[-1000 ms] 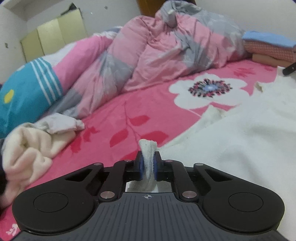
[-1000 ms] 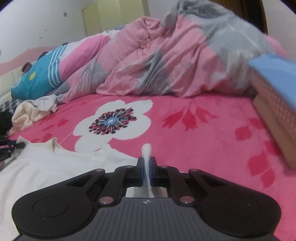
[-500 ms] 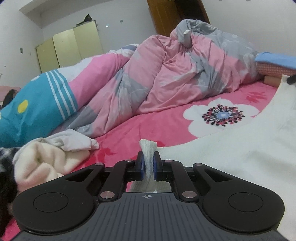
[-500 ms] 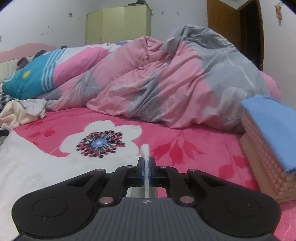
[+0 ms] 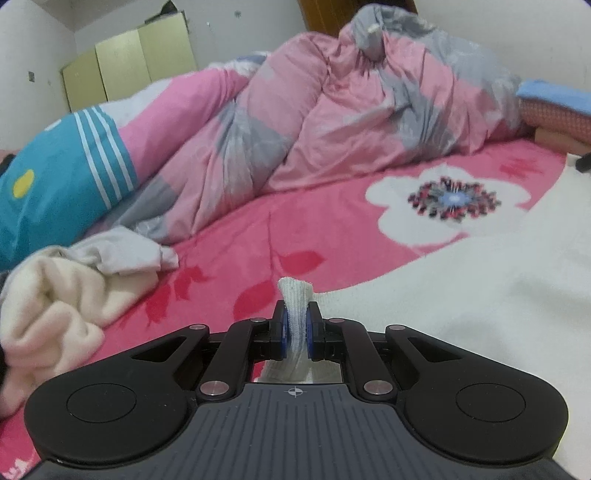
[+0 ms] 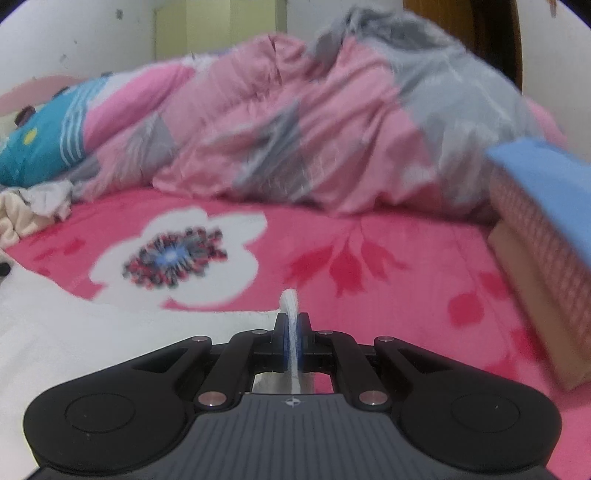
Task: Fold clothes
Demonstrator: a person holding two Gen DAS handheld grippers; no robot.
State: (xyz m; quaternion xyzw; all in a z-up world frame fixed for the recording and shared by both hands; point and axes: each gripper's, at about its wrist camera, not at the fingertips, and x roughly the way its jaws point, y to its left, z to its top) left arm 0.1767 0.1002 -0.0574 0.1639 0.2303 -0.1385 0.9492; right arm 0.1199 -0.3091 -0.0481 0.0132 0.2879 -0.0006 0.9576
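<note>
A: White knit garment (image 5: 461, 302), spread over the near part of the pink floral bedsheet (image 5: 295, 225); thick bunched edge pinched in the left gripper (image 5: 295, 328), blue pads narrowed hard onto the fabric, a tuft standing up above them.

B: Same garment (image 6: 74, 332) in the right wrist view, lying to the left; thin edge clamped in the right gripper (image 6: 291, 343), fingers almost closed, only a sliver of cloth between (view smeared by motion, so weave not legible).

A: Beyond the garment: large white flower print (image 5: 448, 205) with a dark beaded centre, just past the cloth's far edge.

B: Farther back: rumpled pink-and-grey duvet (image 5: 332, 122), heaped across the bed.

A: At left: cream fleece bundle (image 5: 59, 299) with a grey cloth (image 5: 122, 251) on top, well apart from the garment; teal striped pillow (image 5: 55, 184) behind.

B: At right: stack of folded items (image 6: 546, 229), blue on top, checked pink beneath, tan at the base, resting on the sheet.

A: Background: pale yellow-green wardrobe (image 5: 129, 62) against the wall; possibly a wooden door (image 6: 495, 29) at upper right.
</note>
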